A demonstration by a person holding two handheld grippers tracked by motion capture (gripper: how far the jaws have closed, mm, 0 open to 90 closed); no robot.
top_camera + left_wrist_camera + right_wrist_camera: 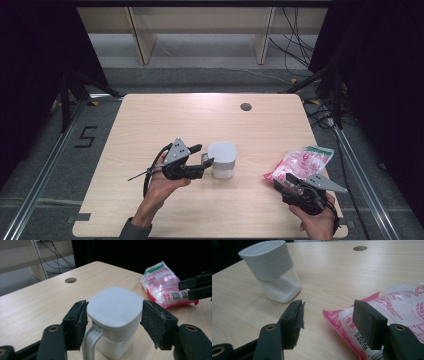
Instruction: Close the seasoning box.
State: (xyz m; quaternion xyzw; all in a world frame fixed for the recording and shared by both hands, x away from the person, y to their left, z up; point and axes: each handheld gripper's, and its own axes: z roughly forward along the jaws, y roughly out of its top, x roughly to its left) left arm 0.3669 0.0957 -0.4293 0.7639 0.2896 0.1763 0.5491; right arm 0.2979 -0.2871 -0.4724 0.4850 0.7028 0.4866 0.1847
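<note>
A white lidded container with a grey handle and white powder inside stands upright mid-table. My left gripper points at it from the left. In the left gripper view its jaws stand open on either side of the container's lid, close to its edges, and I see no squeeze from the left gripper. A pink-and-white printed plastic bag lies at the right. My right gripper is open at the bag's near corner, which lies between the jaws without being pinched. The right gripper's jaws also show beside the bag.
The wooden table has a round cable hole near its far edge. Dark curtains and stand legs flank the table. Cables lie on the floor at the back right. Bare tabletop lies to the left and behind the container.
</note>
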